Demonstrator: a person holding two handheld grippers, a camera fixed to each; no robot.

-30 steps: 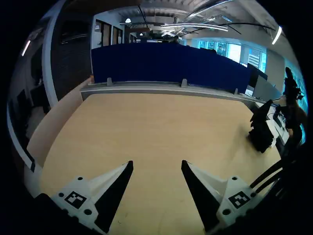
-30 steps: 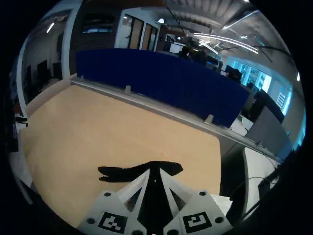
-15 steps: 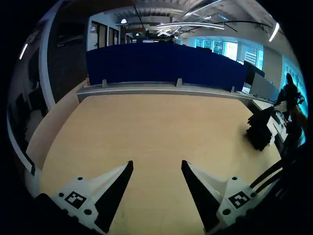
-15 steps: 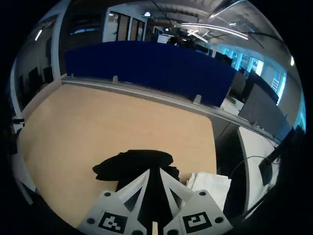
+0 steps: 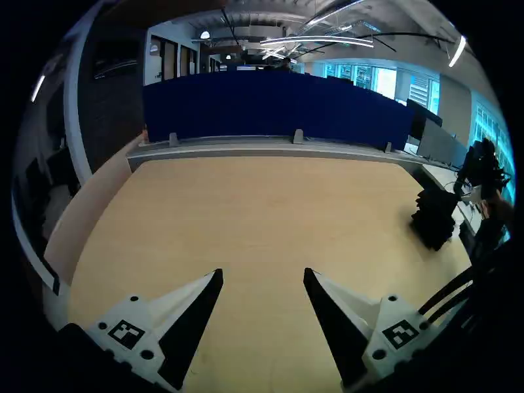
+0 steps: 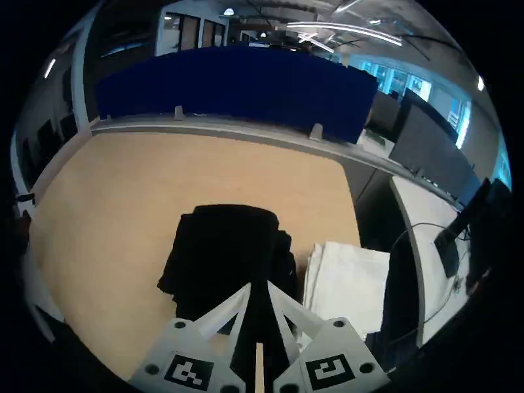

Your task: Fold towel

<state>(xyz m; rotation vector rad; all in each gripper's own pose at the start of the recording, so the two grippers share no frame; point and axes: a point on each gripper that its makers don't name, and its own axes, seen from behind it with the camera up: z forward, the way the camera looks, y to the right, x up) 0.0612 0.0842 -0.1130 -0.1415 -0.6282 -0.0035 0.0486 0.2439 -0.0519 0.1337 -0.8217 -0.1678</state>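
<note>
Two towels near the table (image 6: 131, 196) edge: one black towel (image 6: 223, 255), one white towel (image 6: 344, 278) just beside it. I read right gripper (image 6: 259, 288) clenched on the black one, left gripper (image 5: 262, 272) released over bare wood. One square marker (image 5: 126, 333) per finger.

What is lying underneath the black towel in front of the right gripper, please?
The wooden table shows around the black towel, with white cloth beside it. The towel hides whatever lies directly beneath, and the right gripper covers its near edge.
</note>
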